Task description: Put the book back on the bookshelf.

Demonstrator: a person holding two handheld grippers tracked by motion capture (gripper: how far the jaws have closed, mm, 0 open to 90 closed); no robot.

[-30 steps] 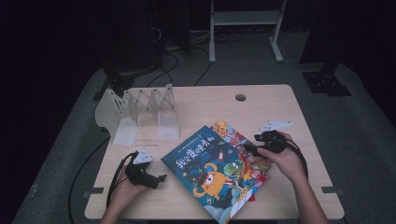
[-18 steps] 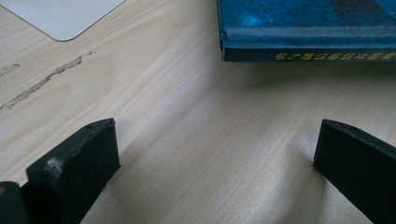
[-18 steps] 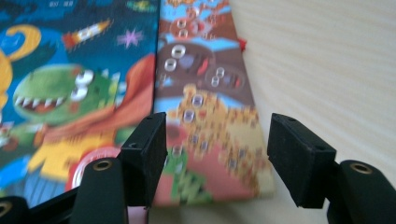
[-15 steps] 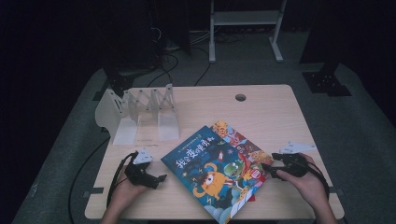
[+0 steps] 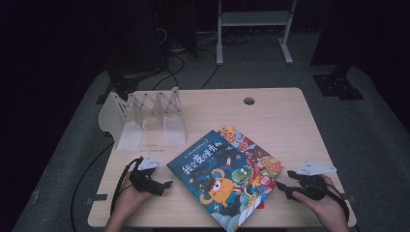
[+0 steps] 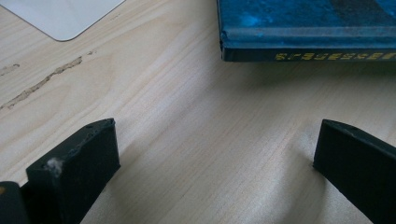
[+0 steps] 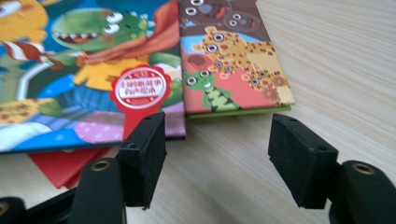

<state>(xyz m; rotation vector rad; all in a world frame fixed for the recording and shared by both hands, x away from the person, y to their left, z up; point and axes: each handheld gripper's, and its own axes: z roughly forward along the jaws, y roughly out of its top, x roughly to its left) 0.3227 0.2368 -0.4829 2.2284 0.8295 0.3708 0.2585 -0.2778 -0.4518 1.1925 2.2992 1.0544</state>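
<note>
At 9 o'clock on the pale wooden table (image 5: 285, 121), the left gripper (image 5: 164, 185) rests with jaws spread, aimed at the spine of the blue hardcover picture book (image 5: 220, 181). That book lies flat at table centre, atop a brown leopard-print book (image 5: 251, 150) and a red sheet (image 7: 60, 165). At 3 o'clock, the right gripper (image 5: 282, 187) sits just beside the stack's edge, jaws likewise spread. Risk: closing on one cover alone would likely shear the stack apart.

Blue book (image 6: 308, 28) spine ahead, gripper (image 6: 215, 149) jaws wide apart, wooden table (image 6: 196, 116)
</note>
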